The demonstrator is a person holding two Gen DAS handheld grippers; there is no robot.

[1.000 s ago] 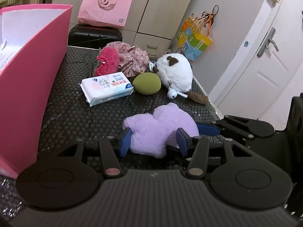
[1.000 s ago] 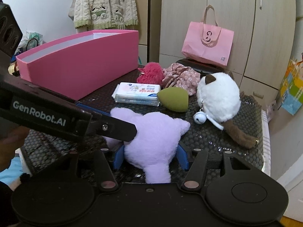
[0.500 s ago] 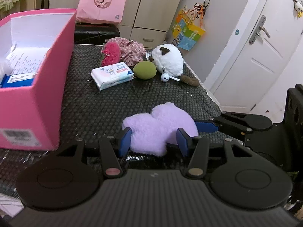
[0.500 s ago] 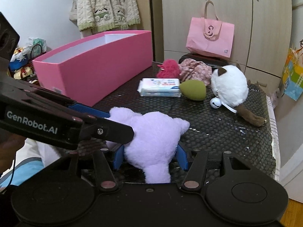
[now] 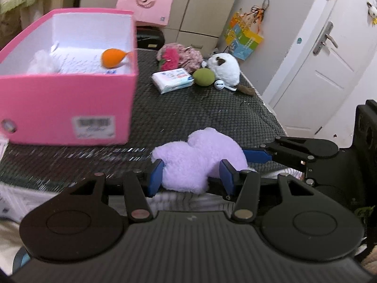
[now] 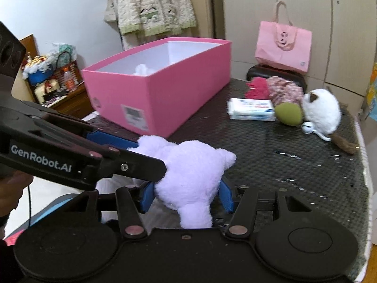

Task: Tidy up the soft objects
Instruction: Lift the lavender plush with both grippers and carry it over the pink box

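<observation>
I have both tools, left [image 5: 190, 176] and right [image 6: 186, 194], pinched on the purple plush toy [image 5: 200, 160]; uneven pulling risks it slipping before the pink box [image 5: 68, 108].

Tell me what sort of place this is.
Probably a bedroom or spare room at home: built-in cupboards, a knitted cardigan hanging by them, a white door, and a pink box on a dark table.
</observation>
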